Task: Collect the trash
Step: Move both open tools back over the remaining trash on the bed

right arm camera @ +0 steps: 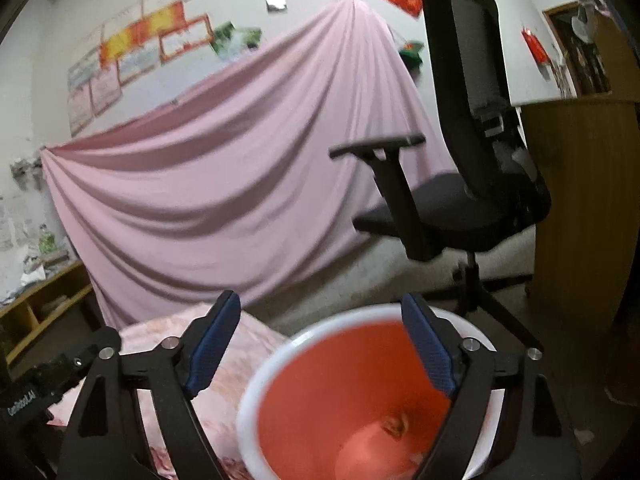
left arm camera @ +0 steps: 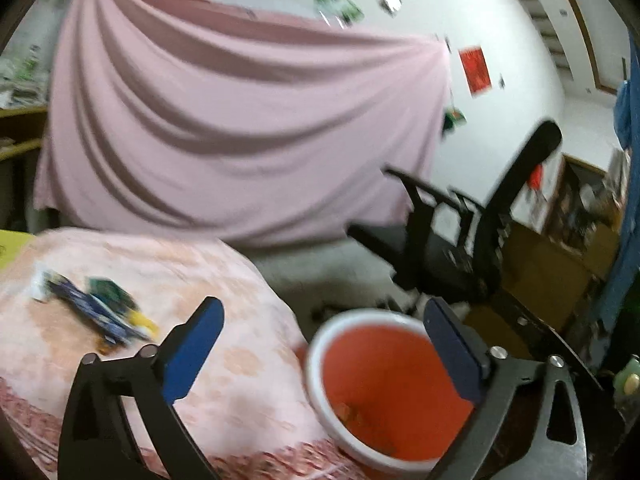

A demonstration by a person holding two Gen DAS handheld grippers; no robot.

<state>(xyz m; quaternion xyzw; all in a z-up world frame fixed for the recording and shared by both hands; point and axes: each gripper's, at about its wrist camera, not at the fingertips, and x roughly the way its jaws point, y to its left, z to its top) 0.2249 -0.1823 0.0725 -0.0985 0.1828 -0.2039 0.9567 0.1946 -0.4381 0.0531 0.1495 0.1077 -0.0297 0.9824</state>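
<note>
A red bin with a white rim (left arm camera: 384, 384) stands beside the table; it also shows in the right wrist view (right arm camera: 352, 400), with a small scrap at its bottom (right arm camera: 394, 426). Several wrappers, blue, green and yellow (left arm camera: 100, 308), lie on the pink patterned tablecloth (left arm camera: 240, 360). My left gripper (left arm camera: 324, 344) is open and empty, above the table edge and the bin. My right gripper (right arm camera: 324, 344) is open and empty, just above the bin's mouth.
A black office chair (right arm camera: 460, 184) stands behind the bin; it also shows in the left wrist view (left arm camera: 460, 240). A pink sheet (left arm camera: 240, 128) hangs on the back wall. A wooden cabinet (right arm camera: 580, 200) is at the right, low wooden shelves (right arm camera: 40, 312) at the left.
</note>
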